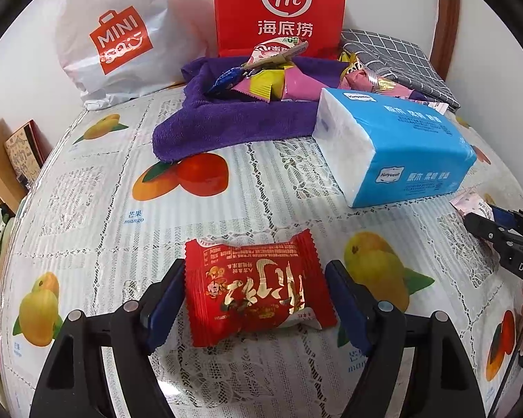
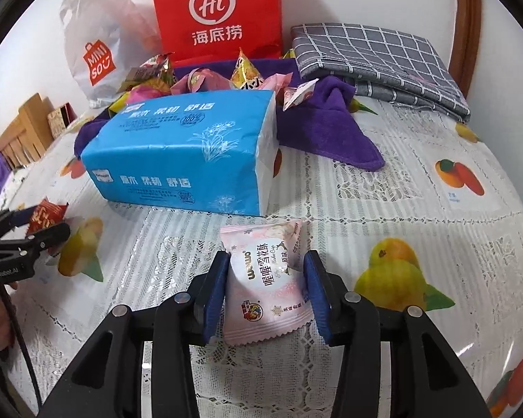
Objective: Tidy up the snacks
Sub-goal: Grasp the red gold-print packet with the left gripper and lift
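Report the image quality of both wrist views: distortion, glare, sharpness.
Left wrist view: strong fisheye bending with dark corners; glare on the red snack packet gold lettering; sharp throughout. Right wrist view: same bending, soft sheen on the blue tissue pack; pink snack packet print legible.

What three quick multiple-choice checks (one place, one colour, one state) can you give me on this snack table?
1. The pile of loose wrapped snacks lies:
A. on the grey checked cloth
B. on the purple terry towel
C. inside the white plastic bag

2. The snack packet between the right gripper fingers is:
A. red
B. yellow
C. pale pink

3. The red paper bag at the back is:
A. standing upright
B. lying flat
C. crumpled up

Key: 1 B, the towel shows under and around the pile; 2 C, the wrapper is pale pink with white; 3 A, its front stands straight by the wall.
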Action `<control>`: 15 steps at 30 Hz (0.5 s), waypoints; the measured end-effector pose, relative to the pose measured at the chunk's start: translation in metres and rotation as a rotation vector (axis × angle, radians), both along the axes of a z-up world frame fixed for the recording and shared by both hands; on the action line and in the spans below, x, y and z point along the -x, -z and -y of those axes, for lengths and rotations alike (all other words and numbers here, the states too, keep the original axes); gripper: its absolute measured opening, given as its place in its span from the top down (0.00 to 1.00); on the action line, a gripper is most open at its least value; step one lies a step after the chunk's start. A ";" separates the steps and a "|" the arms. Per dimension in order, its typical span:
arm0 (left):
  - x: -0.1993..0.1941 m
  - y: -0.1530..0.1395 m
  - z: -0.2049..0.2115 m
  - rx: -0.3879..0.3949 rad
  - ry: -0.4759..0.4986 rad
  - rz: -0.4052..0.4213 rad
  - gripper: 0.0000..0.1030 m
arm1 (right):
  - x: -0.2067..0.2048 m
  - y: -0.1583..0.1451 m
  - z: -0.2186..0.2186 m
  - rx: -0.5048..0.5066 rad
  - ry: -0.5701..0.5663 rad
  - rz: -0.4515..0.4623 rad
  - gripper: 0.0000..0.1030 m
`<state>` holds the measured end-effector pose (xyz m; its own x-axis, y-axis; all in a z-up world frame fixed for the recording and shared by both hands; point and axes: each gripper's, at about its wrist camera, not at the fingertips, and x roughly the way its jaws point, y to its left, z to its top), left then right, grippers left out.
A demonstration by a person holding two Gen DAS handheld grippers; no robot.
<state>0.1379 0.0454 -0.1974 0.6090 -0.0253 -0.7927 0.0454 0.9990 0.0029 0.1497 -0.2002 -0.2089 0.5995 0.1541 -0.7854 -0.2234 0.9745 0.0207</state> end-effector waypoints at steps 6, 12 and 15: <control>0.000 0.000 0.000 -0.001 0.000 0.000 0.24 | -0.001 0.000 0.003 -0.019 -0.003 -0.003 0.55; 0.000 0.000 0.001 -0.001 0.000 0.000 0.25 | -0.001 0.000 0.003 -0.021 -0.005 -0.003 0.54; 0.000 0.000 0.001 -0.002 0.000 0.001 0.25 | -0.001 0.000 0.003 -0.021 -0.005 -0.003 0.54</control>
